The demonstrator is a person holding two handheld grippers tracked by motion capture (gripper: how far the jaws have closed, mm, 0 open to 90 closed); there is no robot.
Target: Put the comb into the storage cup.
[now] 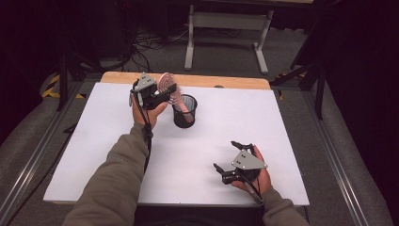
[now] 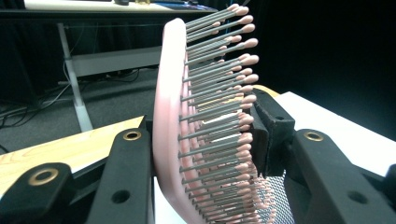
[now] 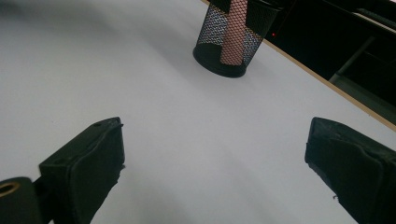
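Pink brush [image 2: 205, 116] clamped by head in left gripper [image 1: 162, 96], handle down inside mesh cup [image 1: 184, 111]. Right gripper [image 1: 231, 155] well apart from cup, spread wide, empty.

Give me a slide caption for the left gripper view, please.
Left claw clamped on a pink hairbrush, its handle down in the black mesh cup.

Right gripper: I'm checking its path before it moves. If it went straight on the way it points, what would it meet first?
Probably the black mesh cup holding the pink brush handle; between the right gripper and it lies bare white table. Depth is uncertain.
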